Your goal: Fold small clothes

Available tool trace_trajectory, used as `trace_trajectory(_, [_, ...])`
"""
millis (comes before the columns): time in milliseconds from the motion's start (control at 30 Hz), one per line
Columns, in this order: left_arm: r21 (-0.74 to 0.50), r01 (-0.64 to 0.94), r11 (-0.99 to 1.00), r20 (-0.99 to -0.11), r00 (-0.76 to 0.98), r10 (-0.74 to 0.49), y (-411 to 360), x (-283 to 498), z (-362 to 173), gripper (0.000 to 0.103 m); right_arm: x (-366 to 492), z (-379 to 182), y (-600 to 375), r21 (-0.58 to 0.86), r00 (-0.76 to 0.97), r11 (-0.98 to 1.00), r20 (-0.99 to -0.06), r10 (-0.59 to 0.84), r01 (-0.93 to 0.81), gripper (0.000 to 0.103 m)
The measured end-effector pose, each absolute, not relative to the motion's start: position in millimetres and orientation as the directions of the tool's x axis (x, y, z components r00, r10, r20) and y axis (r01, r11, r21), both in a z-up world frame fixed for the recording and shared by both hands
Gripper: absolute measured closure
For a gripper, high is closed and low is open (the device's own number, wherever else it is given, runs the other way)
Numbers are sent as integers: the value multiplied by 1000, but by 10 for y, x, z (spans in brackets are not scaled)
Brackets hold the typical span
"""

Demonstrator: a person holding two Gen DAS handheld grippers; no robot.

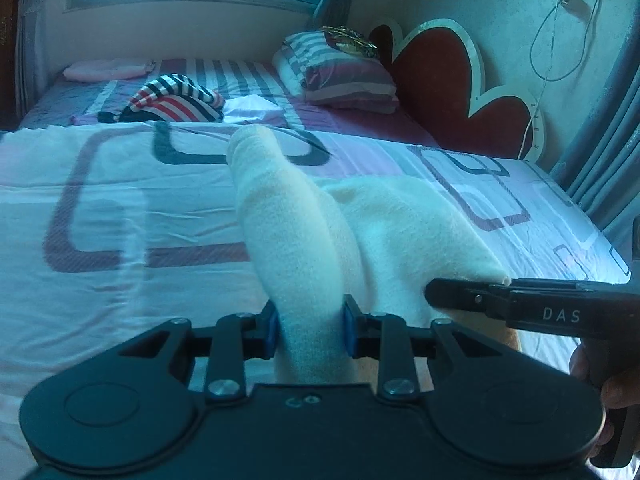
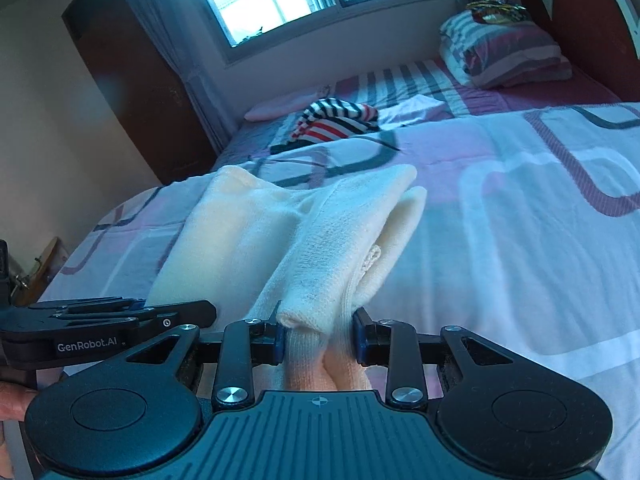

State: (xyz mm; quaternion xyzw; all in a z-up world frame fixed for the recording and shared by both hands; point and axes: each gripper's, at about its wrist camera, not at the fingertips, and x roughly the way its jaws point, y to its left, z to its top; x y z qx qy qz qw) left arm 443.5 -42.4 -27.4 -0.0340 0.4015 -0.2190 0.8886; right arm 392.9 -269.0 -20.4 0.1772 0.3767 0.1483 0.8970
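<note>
Bed [image 1: 120, 208] with patterned sheet fills both views, pillow [image 1: 340, 72] and red headboard [image 1: 448, 76] upper right, striped garment [image 1: 176, 100] and pink cloth [image 1: 104, 70] upper left in the left view. Cream garment [image 1: 304, 220] sits center frame, lifted off the sheet, spanning both grippers. Left gripper [image 1: 310, 330] clamps one bunched edge between its blue pads; right gripper [image 2: 320, 340] clamps the other folded edge, lower center of its view.
</note>
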Motion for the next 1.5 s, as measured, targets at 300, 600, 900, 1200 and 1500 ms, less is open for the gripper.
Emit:
trace_trajectory(300, [-181,257,949,-735,606,-304,890,4257,-292,75,4051,-287,-1290,470,609,852,-613,505,-233,72])
trace_trajectory(600, [-200,206,958,-758,587,-285,1613,4213,-538,49,4120,-632,-552,501,552,835,-641,533,-225,72])
trace_trajectory(900, [-276,171,946,-739,592,-322,1783,4292,-776,33,4119,-896,-877,606,549,788,-625,555,-107,72])
trace_trajectory(1200, [-232,241,942,-649,683,-335,1979,4210,-396,52,3946,-406,-928,456,664,882,-624,412,-118,53])
trace_trajectory(1500, [-163,323,932,-727,599,-335,1569,4518,-549,65,4309,-518,-362,216,587,937,-734,342,-276,79])
